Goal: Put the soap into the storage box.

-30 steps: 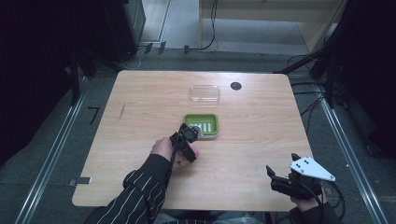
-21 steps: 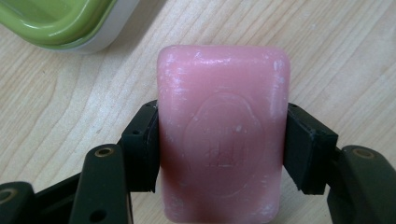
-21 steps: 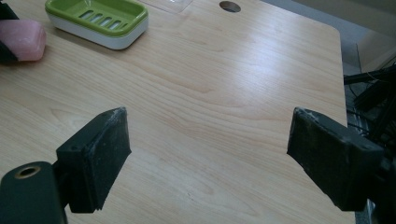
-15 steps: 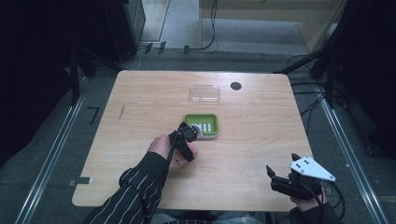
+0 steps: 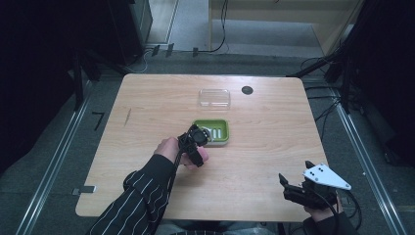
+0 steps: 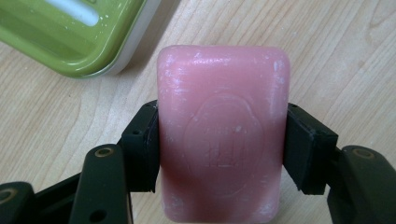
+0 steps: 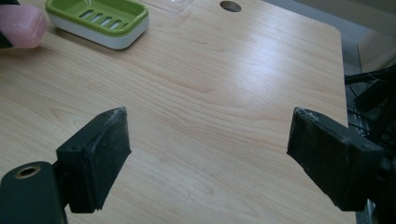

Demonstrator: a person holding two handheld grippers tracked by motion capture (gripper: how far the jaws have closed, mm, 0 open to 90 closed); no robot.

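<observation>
lid [image 5: 214,97]: clear, flat on the counter [image 5: 274,132], beyond the middle
hole [image 5: 247,90]: dark, round, just right of the lid
floor [image 5: 58,147]: grey

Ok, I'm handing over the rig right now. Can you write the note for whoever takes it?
Left claw: shut on the pink soap bar, held above the table just short of the green soap dish.
Right claw: open, holding nothing, at the table's near right corner.
Clear lid: lying on the table beyond the dish.
Done: soap picked up.
Left: probably set the soap in the dish, then perhaps fit the lid.
</observation>
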